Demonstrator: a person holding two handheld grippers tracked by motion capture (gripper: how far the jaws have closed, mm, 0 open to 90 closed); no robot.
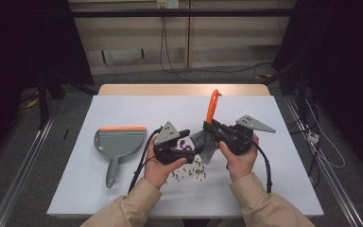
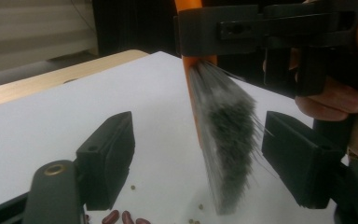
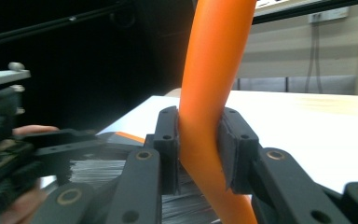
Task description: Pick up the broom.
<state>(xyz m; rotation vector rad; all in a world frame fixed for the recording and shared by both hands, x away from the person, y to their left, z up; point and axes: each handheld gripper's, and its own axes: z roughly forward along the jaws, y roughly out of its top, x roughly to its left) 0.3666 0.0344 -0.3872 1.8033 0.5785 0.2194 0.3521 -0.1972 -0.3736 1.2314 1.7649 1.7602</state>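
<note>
Sleeves [image 1: 137, 208] enter from the bottom edge of the high view, each hand on a gripper. Right gripper [image 3: 198, 149] has its fingers clamped on the orange handle of a brush [image 1: 210, 123], held upright over the middle of the white bench [image 1: 123, 109], grey bristles pointing down. Left gripper [image 2: 198, 158] has fingers partly open either side of the bristles, no clear contact, gripping nothing. Beans [image 1: 191, 171] lie scattered on the bench under the grippers. Grey dustpan [image 1: 118, 144] with an orange edge sits well to the left, untouched.
</note>
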